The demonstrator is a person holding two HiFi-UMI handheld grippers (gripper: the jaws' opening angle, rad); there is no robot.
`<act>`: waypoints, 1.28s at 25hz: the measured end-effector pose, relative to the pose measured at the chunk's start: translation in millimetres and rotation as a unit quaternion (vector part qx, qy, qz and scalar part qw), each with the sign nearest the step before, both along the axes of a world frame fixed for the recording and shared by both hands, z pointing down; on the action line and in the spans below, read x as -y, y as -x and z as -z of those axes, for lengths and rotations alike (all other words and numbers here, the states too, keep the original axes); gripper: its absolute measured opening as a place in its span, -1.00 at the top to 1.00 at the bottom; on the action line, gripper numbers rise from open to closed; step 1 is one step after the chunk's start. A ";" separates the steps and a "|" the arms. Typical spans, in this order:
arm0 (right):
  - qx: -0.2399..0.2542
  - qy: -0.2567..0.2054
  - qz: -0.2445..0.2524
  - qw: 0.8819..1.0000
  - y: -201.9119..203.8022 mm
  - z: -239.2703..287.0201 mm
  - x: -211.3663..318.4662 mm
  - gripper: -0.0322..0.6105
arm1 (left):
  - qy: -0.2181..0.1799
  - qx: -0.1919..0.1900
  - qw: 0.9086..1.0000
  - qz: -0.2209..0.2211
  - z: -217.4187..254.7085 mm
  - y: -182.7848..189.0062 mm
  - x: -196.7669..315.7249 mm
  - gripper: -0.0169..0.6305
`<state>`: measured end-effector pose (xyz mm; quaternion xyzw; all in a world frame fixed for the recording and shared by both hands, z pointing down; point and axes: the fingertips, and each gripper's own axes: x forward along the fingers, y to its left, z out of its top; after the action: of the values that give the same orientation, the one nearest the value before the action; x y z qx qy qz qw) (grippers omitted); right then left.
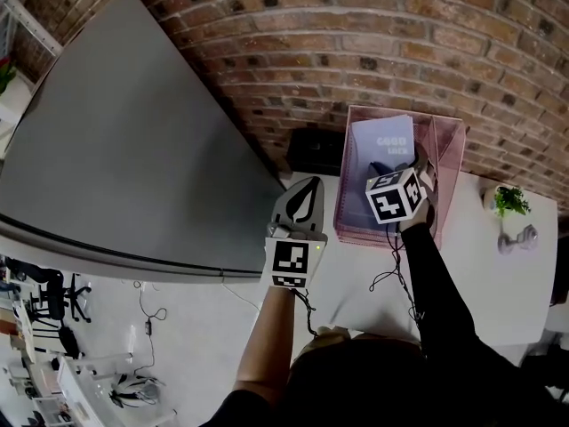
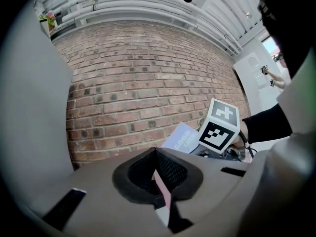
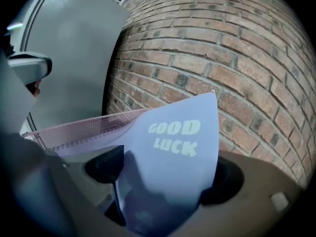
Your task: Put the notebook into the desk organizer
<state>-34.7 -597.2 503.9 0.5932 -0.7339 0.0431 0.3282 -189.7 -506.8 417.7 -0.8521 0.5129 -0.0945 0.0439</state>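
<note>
Against the brick wall, the notebook (image 1: pixel 382 145) stands upright inside the pink mesh organizer (image 1: pixel 447 154). The right gripper (image 1: pixel 416 165) has its jaws wide around it, pads seemingly clear, probably releasing it. The left gripper (image 1: pixel 305 188) waits beside, jaws together, empty.

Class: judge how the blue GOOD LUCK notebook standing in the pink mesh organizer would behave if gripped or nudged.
The notebook looks thin and flat, so probably light and a little bendy. Its smooth cover may slip in a loose grip. Standing upright in the organizer, it would likely tip against the mesh wall if nudged.
</note>
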 end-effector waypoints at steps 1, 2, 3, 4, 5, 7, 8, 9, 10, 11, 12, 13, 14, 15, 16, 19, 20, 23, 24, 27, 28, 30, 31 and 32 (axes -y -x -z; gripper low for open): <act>-0.006 -0.004 -0.003 1.000 -0.6 0.2 -0.1 -0.53 | 0.000 0.000 1.000 -0.003 -0.3 -0.9 0.7 0.93; -0.009 -0.006 -0.006 1.000 -1.5 0.1 -0.1 -0.54 | 0.000 -0.001 1.000 -0.006 -0.9 -1.6 1.4 0.93; -0.013 -0.009 -0.009 1.000 -2.7 -0.1 0.1 -0.57 | 0.000 -0.001 1.000 -0.009 -1.6 -2.1 2.2 0.93; -0.016 -0.011 -0.012 1.000 -3.6 0.0 0.2 -0.59 | 0.000 -0.002 1.000 -0.011 -2.1 -2.2 3.1 0.93; -0.019 -0.013 -0.015 1.000 -4.0 0.2 0.1 -0.61 | 0.000 -0.002 1.000 -0.014 -2.2 -2.2 3.8 0.93; -0.024 -0.016 -0.018 0.999 -4.5 0.6 -0.4 -0.63 | -0.001 -0.001 1.000 -0.021 -1.8 -2.2 5.1 0.93; -0.026 -0.016 -0.021 0.999 -5.2 0.7 -0.4 -0.64 | -0.001 -0.001 1.000 -0.024 -1.9 -2.4 6.0 0.93; -0.027 -0.017 -0.023 0.999 -6.0 0.8 -0.2 -0.65 | -0.001 -0.002 1.000 -0.027 -2.1 -2.6 7.1 0.93; -0.030 -0.018 -0.025 0.999 -6.7 1.0 0.1 -0.66 | -0.001 -0.002 1.000 -0.029 -2.4 -2.6 8.3 0.93; -0.032 -0.020 -0.026 0.999 -7.2 1.4 0.3 -0.67 | -0.001 -0.003 1.000 -0.031 -2.7 -2.4 9.3 0.93; -0.036 -0.023 -0.028 0.999 -7.6 2.0 0.2 -0.68 | -0.001 -0.004 0.999 -0.033 -2.8 -2.1 10.1 0.93; -0.041 -0.025 -0.029 0.998 -8.0 2.3 -0.1 -0.69 | -0.001 -0.004 0.999 -0.036 -2.8 -1.6 10.8 0.93; -0.048 -0.025 -0.028 0.998 -8.3 1.8 -0.5 -0.69 | -0.001 -0.005 0.999 -0.038 -2.8 -1.0 11.6 0.93; -0.058 -0.023 -0.027 0.998 -8.5 0.3 -0.9 -0.69 | -0.001 -0.005 0.999 -0.040 -2.8 -0.3 12.5 0.93; -0.065 -0.020 -0.025 0.997 -8.6 -2.0 -1.5 -0.70 | -0.002 -0.006 0.999 -0.042 -2.6 0.4 13.6 0.93; -0.062 -0.010 -0.024 0.998 -7.9 -8.6 -3.7 -0.70 | -0.001 -0.011 0.999 -0.049 -1.6 1.7 16.3 0.93; -0.061 -0.009 -0.024 0.998 -7.4 -9.3 -4.0 -0.70 | -0.001 -0.012 0.999 -0.051 -1.3 1.8 17.0 0.93; -0.060 -0.009 -0.027 0.998 -6.8 -9.1 -4.6 -0.70 | -0.002 -0.015 0.998 -0.059 -0.8 1.7 17.5 0.92; -0.058 -0.008 -0.028 0.998 -7.0 -9.2 -5.2 -0.70 | -0.002 -0.015 0.998 -0.061 -0.9 1.4 17.3 0.92; -0.053 -0.008 -0.029 0.998 -6.9 -9.0 -7.8 -0.70 | -0.003 -0.017 0.998 -0.067 -1.1 1.3 17.5 0.93; -0.052 -0.009 -0.027 0.998 -6.0 -8.6 -8.7 -0.70 | -0.003 -0.018 0.997 -0.069 -0.9 1.5 17.8 0.93; -0.048 -0.010 -0.025 0.998 -4.0 -7.9 -11.2 -0.70 | -0.003 -0.020 0.997 -0.070 -0.5 1.6 18.2 0.92; -0.044 -0.011 -0.024 0.999 -3.2 -7.3 -12.7 -0.70 | -0.003 -0.021 0.997 -0.071 -0.4 1.3 18.3 0.93; -0.039 -0.012 -0.024 0.999 -2.3 -6.4 -14.5 -0.70 | -0.002 -0.023 0.997 -0.071 -0.3 1.0 18.5 0.93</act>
<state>-32.3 -582.7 510.3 0.6154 -0.7069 0.0190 0.3481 -190.7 -525.2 418.0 -0.8883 0.4519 -0.0707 0.0409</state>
